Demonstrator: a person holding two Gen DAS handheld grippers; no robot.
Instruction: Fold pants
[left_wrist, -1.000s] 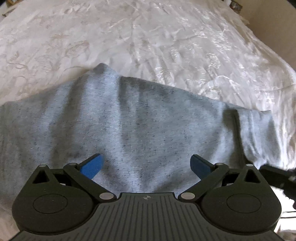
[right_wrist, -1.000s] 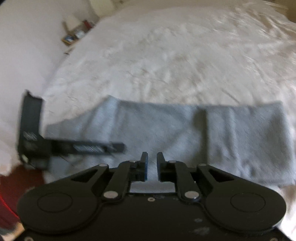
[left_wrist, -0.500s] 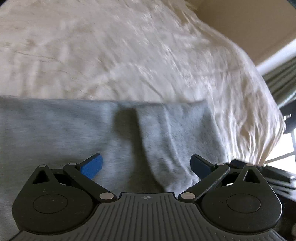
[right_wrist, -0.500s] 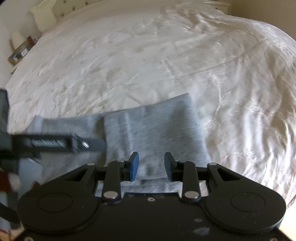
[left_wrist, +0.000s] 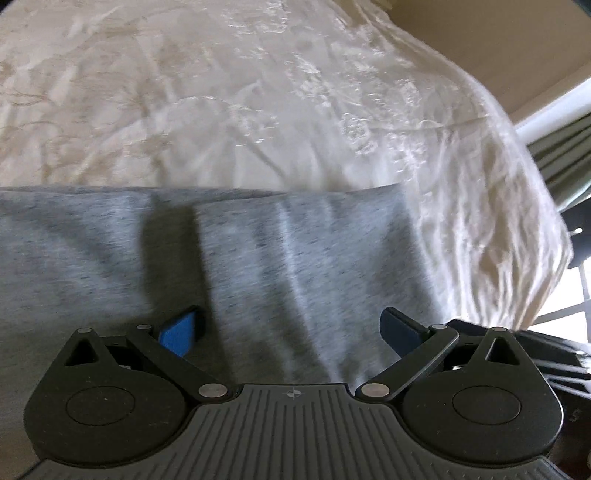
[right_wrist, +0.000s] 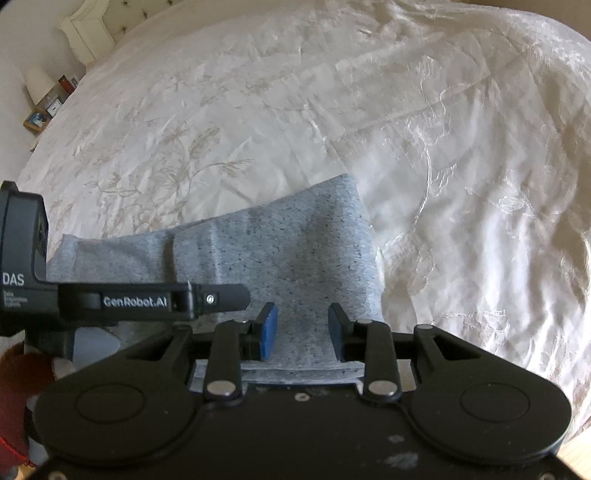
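Observation:
The grey speckled pants (left_wrist: 258, 258) lie folded flat on the white bedspread (left_wrist: 258, 110), with a fold edge running across them. My left gripper (left_wrist: 291, 328) is wide open and empty, low over the near edge of the pants. In the right wrist view the pants (right_wrist: 280, 254) reach from the left to the middle. My right gripper (right_wrist: 303, 326) is open with the pants' near hem between its blue pads, not closed on it. The left gripper's body (right_wrist: 110, 299) shows at the left of that view.
The bedspread (right_wrist: 406, 129) stretches far ahead and to the right. A headboard (right_wrist: 88, 33) and a bedside shelf with a lamp (right_wrist: 40, 92) stand at the far left. The bed's edge, a wall and a curtain (left_wrist: 561, 147) lie to the right.
My right gripper has opened from nearly shut and swung over the right end of the pants. My left gripper has moved right along the pants, still open.

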